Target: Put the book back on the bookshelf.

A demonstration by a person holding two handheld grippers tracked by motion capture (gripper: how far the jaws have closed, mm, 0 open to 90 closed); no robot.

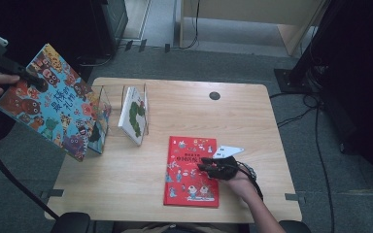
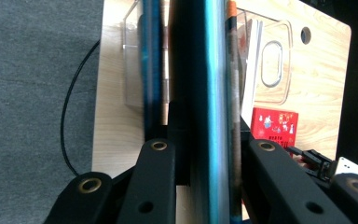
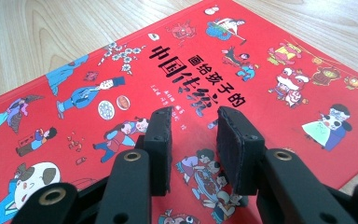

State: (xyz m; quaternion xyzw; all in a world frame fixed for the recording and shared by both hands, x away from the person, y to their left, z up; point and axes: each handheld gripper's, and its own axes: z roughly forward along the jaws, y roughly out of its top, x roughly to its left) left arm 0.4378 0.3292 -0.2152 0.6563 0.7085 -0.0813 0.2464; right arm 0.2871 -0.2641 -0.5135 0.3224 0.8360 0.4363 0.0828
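Note:
My left gripper [image 1: 33, 79] is raised off the table's left side, shut on the upper edge of a blue picture book [image 1: 58, 104] covered in cartoon animals, which hangs tilted in the air. The left gripper view shows the left gripper [image 2: 205, 154] clamping that blue book [image 2: 209, 70] edge-on. A red picture book [image 1: 187, 179] lies flat at the table's front middle. My right gripper [image 1: 205, 166] rests low over its right half. In the right gripper view the right gripper [image 3: 195, 140] stands open just above the red cover [image 3: 121, 74], nothing between the jaws.
A clear plastic book stand [image 1: 103, 99] sits at the table's back left, with a white book [image 1: 133, 114] bearing a green caterpillar upright in one slot. The wooden table [image 1: 126, 179] has a round cable hole [image 1: 214, 95]. Cables trail over the grey floor.

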